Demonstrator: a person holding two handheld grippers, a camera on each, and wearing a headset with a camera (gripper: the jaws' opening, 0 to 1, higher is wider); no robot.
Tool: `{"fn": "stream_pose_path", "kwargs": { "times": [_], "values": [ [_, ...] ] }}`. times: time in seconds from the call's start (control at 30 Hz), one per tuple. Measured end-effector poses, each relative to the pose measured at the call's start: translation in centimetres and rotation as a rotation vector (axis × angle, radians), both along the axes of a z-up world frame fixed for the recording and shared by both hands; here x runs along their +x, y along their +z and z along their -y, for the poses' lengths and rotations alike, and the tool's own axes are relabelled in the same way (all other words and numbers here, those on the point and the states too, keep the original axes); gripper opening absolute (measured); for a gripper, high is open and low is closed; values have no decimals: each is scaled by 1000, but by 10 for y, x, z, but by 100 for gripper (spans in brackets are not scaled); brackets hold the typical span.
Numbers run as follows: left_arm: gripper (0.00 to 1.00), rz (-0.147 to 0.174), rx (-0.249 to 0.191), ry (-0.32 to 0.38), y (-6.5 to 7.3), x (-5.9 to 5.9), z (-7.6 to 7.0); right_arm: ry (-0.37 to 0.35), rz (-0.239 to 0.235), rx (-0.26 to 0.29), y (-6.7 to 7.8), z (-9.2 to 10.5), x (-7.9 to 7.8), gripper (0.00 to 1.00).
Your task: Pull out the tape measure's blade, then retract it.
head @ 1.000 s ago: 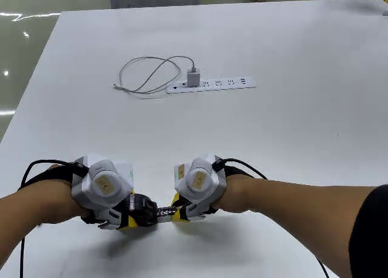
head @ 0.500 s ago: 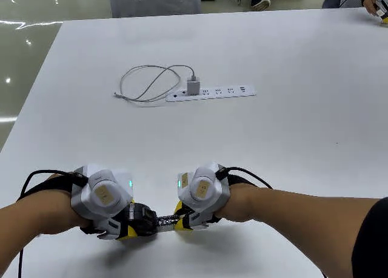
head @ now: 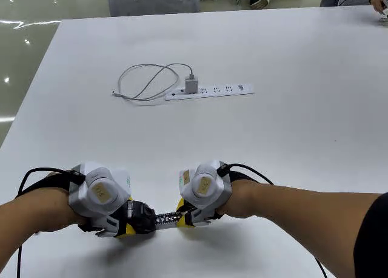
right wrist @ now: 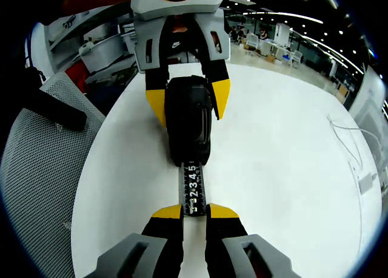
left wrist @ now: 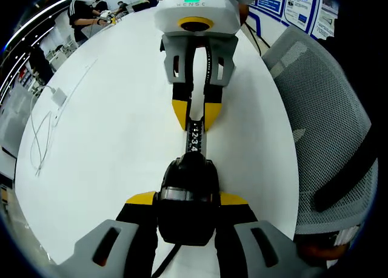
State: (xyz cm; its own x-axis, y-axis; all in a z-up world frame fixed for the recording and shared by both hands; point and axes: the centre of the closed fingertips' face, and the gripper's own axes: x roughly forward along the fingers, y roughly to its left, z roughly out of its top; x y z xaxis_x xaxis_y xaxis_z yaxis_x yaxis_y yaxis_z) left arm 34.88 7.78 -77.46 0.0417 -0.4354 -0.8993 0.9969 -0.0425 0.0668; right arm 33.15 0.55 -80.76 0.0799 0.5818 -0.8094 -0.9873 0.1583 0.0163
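The left tool (head: 134, 222) clamps the tape measure (head: 144, 217) near the bench's (head: 273, 41) front edge, and the right tool (head: 182, 220) pinches its briefly drawn blade (head: 167, 218). A power strip (head: 212, 90) lies mid-bench. In the left gripper view the blade reads 1 2 3 4. In the right gripper view it reads 2 3 4 5.
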Motion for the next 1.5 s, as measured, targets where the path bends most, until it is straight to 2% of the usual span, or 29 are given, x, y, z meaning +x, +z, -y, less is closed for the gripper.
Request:
{"fn": "stream_pose_path", "kwargs": {
  "times": [1.5],
  "values": [
    [31,10,13,6,-1,-1,0,-12,-10,-36,0,26,-3,9]
  ]
}}
